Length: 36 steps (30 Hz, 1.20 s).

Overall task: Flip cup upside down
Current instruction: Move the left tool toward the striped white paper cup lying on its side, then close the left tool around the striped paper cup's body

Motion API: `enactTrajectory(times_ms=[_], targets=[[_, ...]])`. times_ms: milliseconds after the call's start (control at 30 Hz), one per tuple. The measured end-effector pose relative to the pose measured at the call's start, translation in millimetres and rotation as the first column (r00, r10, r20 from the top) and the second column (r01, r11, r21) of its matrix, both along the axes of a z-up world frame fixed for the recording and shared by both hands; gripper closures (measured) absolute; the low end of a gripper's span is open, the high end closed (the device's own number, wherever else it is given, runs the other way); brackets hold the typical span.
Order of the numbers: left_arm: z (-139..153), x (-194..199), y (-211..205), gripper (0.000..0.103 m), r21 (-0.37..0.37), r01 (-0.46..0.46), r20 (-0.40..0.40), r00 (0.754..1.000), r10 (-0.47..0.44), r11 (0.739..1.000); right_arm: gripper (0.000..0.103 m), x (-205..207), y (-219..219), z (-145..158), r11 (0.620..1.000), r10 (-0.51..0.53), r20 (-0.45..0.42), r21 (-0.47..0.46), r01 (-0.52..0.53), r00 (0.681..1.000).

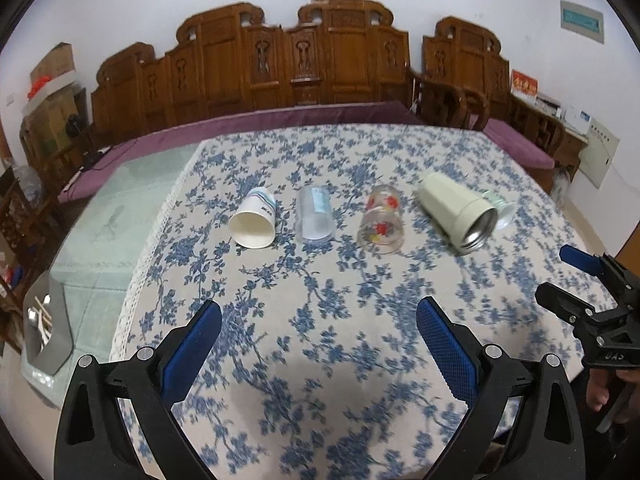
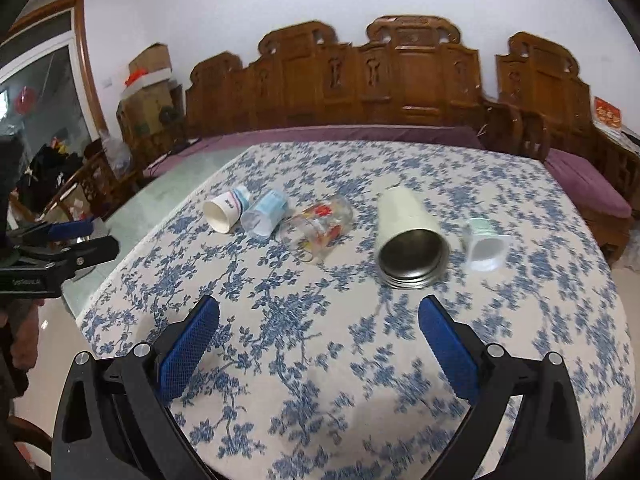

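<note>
Several cups lie on their sides in a row on the blue floral tablecloth (image 1: pixel 320 300): a white paper cup (image 1: pixel 254 220) (image 2: pixel 224 210), a clear plastic cup (image 1: pixel 315 216) (image 2: pixel 265 216), a glass with red flowers (image 1: pixel 381 220) (image 2: pixel 320 226), a cream steel-lined cup (image 1: pixel 456 210) (image 2: pixel 410 236) and a small pale green cup (image 1: pixel 498 204) (image 2: pixel 484 246). My left gripper (image 1: pixel 320 312) is open and empty, hovering short of the cups. My right gripper (image 2: pixel 320 312) is open and empty, facing the cream cup; it also shows at the right edge of the left wrist view (image 1: pixel 560 276).
A carved wooden bench with purple cushions (image 1: pixel 300 116) runs behind the table. A pale green tabletop (image 1: pixel 120 208) lies bare left of the cloth. Cardboard boxes (image 1: pixel 52 80) stand at the far left. The left gripper shows at the left edge of the right wrist view (image 2: pixel 80 240).
</note>
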<state>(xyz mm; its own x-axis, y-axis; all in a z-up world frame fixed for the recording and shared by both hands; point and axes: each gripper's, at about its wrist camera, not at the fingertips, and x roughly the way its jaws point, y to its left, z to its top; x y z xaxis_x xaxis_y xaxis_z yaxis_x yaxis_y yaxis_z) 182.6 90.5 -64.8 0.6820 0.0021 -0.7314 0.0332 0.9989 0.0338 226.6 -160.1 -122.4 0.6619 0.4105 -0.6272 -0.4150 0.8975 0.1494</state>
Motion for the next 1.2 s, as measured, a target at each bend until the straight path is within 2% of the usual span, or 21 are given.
enactTrajectory(times_ms=[200,367,467,733,900,1067,1133,1200], targets=[[-19.7,48.1,22.8,0.009,-0.007,0.011,-0.062,0.998,-0.012,1.000,0.003,33.4,30.7,-12.2,0.998,0.050,-0.019,-0.021,-0.051,0.999],[-34.9,91.7,37.9,0.016,-0.002,0.029,-0.112,0.993,-0.029,1.000,0.003,56.7,55.7,-25.8,0.996,0.078,-0.044,-0.030,-0.079,0.996],[-44.0,124.7,49.0,0.022,0.012,0.038,-0.145,0.989,-0.036,0.999,0.003,64.4,65.3,-33.3,0.995,0.089,-0.062,-0.036,-0.091,0.994],[-63.6,204.4,77.7,0.022,-0.012,0.016,-0.243,0.970,-0.019,1.000,0.003,68.7,71.5,-48.5,0.993,0.102,-0.089,-0.042,-0.106,0.991],[-84.8,254.3,93.4,0.022,-0.063,-0.020,-0.356,0.935,-0.004,0.998,0.003,68.9,63.2,-54.4,0.995,0.089,-0.103,-0.038,-0.094,0.991],[-109.9,280.3,101.0,0.022,-0.068,-0.048,-0.452,0.892,0.012,0.997,0.003,67.0,48.8,-57.7,0.997,0.070,-0.111,-0.037,-0.074,0.991],[-121.1,285.7,100.5,0.026,-0.054,-0.055,-0.489,0.872,0.021,0.997,0.003,65.5,43.8,-58.6,0.997,0.061,-0.117,-0.040,-0.066,0.991],[-128.6,287.6,99.9,0.036,-0.023,-0.059,-0.512,0.858,0.038,0.998,0.003,63.7,39.2,-59.1,0.998,0.052,-0.119,-0.041,-0.057,0.991]])
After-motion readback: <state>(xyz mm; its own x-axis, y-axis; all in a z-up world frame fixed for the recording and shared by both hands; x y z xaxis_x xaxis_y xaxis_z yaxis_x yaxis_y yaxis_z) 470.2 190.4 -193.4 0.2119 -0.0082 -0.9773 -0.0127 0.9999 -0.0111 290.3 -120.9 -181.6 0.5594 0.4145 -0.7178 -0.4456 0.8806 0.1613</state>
